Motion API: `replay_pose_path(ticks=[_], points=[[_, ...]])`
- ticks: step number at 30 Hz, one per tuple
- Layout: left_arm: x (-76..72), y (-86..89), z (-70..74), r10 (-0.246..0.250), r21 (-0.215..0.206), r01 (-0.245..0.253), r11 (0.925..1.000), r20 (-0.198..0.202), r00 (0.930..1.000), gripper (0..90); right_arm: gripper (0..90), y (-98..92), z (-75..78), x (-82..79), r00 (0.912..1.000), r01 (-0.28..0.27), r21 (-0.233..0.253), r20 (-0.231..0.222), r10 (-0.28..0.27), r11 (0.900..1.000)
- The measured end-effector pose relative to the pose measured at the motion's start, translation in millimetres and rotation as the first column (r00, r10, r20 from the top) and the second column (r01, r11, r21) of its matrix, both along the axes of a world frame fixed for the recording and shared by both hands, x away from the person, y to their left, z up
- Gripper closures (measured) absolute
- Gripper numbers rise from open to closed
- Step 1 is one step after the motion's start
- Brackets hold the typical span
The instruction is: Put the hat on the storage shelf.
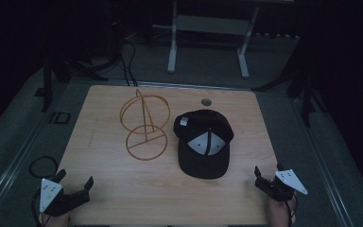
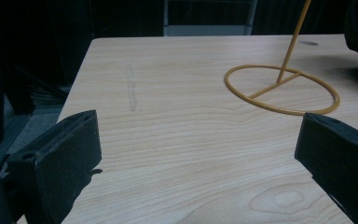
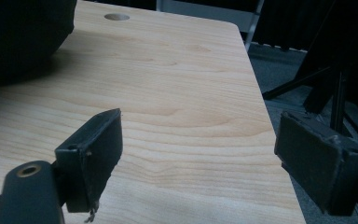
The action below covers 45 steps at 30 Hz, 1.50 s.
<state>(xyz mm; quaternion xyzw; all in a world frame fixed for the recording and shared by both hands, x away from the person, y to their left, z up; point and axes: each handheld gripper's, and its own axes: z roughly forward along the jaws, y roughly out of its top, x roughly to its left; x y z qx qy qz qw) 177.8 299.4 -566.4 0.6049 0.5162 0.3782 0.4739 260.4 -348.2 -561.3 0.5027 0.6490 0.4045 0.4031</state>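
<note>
Both pairs of jaws are standing wide apart and gripping nothing: the left gripper point(image 1: 75, 185) is hovering at about seven o'clock on the table point(image 1: 123, 198), and the right gripper point(image 1: 268, 173) at about five o'clock, each held by a hand at the near edge.

Judging from how things are lying, the work seems not yet begun. Nothing is being touched, and everything is left to do, most likely lifting the cap and seating it on the stand.

Largest first, the table is showing a pale wood-grain laminate, smooth and flat, with rounded corners and a small round cable hole point(image 1: 206, 101) at roughly one o'clock.

Next, the black cap point(image 1: 203, 142) is sitting just right of centre, crown toward twelve o'clock and its stiff, curved brim pointing toward six. It is looking like soft matte fabric, with pale triangular panels on the front and a small light tag near the top. It is lying well apart from both grippers.

Smaller again, the wire stand point(image 1: 144, 124) is standing at about eleven o'clock from centre, just beside the cap: thin yellow-orange metal rod, a flat ring base with a crossbar, a slanted upright, and round hoops on top. In the left gripper view its base ring point(image 2: 282, 89) is resting flat on the wood.
</note>
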Motion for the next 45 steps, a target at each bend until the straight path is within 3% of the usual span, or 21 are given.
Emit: replay_pose_path(ticks=[7,9,11,13,16,17,19,21,23,29,34,38,42,43,45], points=[[0.1,0.4,0.8,0.022,-0.005,-0.022,0.9997,-0.001,0.9998,0.9,13.9,-5.7,0.4,-1.5,0.9993,-0.037,0.066,0.010,0.037,0.997],[-0.2,-0.3,0.7,0.015,0.002,-0.015,0.9999,-0.005,0.9999,0.9,14.4,-4.7,0.5,-0.4,0.9997,-0.024,0.065,-0.001,0.024,0.998],[-1.2,-0.9,2.0,0.006,-0.020,-0.006,0.9998,0.009,0.9999,0.9,14.4,-2.3,0.8,1.1,0.9998,-0.013,0.036,-0.015,0.014,0.999],[-1.8,-2.0,2.7,0.011,-0.004,-0.011,0.9999,0.017,0.9998,0.9,14.4,0.9,3.9,2.3,0.9998,-0.014,0.012,-0.017,0.014,1.000],[-1.0,-4.0,2.1,0.005,0.004,-0.005,1.0000,0.005,1.0000,0.9,13.0,5.3,9.5,4.2,0.9984,-0.013,0.055,-0.055,0.016,0.998],[-0.9,-4.6,2.0,0.000,-0.005,0.000,1.0000,0.005,1.0000,0.9,12.6,6.6,10.9,5.7,0.9967,-0.031,0.082,-0.073,0.037,0.996],[-1.3,-5.3,2.8,-0.012,-0.033,0.012,0.9994,0.002,0.9999,0.9,10.6,12.7,13.6,6.3,0.9936,-0.054,0.079,-0.094,0.062,0.995],[-1.8,-5.6,4.4,-0.010,-0.052,0.010,0.9986,-0.012,0.9999,0.9,10.6,17.8,18.8,5.3,0.9902,-0.106,0.082,-0.082,0.113,0.991],[-2.1,-6.1,4.4,0.012,-0.054,-0.012,0.9984,-0.017,0.9998,1.0,10.7,20.9,25.0,5.8,0.9855,-0.140,0.119,-0.080,0.150,0.983],[-2.5,-7.6,3.7,0.001,-0.043,-0.003,0.9991,-0.035,0.9994,1.0,10.7,34.5,45.9,8.0,0.9807,-0.186,0.136,-0.037,0.192,0.973],[-2.0,-12.1,4.1,-0.018,-0.040,0.015,0.9991,-0.080,0.9966,1.1,10.9,50.2,60.6,14.9,0.9725,-0.228,0.145,-0.014,0.232,0.963],[-3.8,-15.1,7.4,-0.051,-0.044,0.047,0.9979,-0.088,0.9948,1.0,16.0,62.1,75.3,25.2,0.9644,-0.263,0.152,0.010,0.264,0.953],[-6.0,-18.2,10.7,-0.070,-0.041,0.066,0.9970,-0.086,0.9939,1.0,28.4,73.1,89.6,38.3,0.9613,-0.275,0.137,0.039,0.273,0.952],[-6.9,-19.4,11.1,-0.070,-0.033,0.067,0.9972,-0.088,0.9937,1.0,29.2,75.7,91.7,40.4,0.9632,-0.269,0.128,0.044,0.265,0.955],[-7.8,-20.0,11.5,-0.093,-0.027,0.091,0.9955,-0.088,0.9918,1.0,31.8,81.4,96.9,48.4,0.9600,-0.280,0.128,0.037,0.277,0.951]])
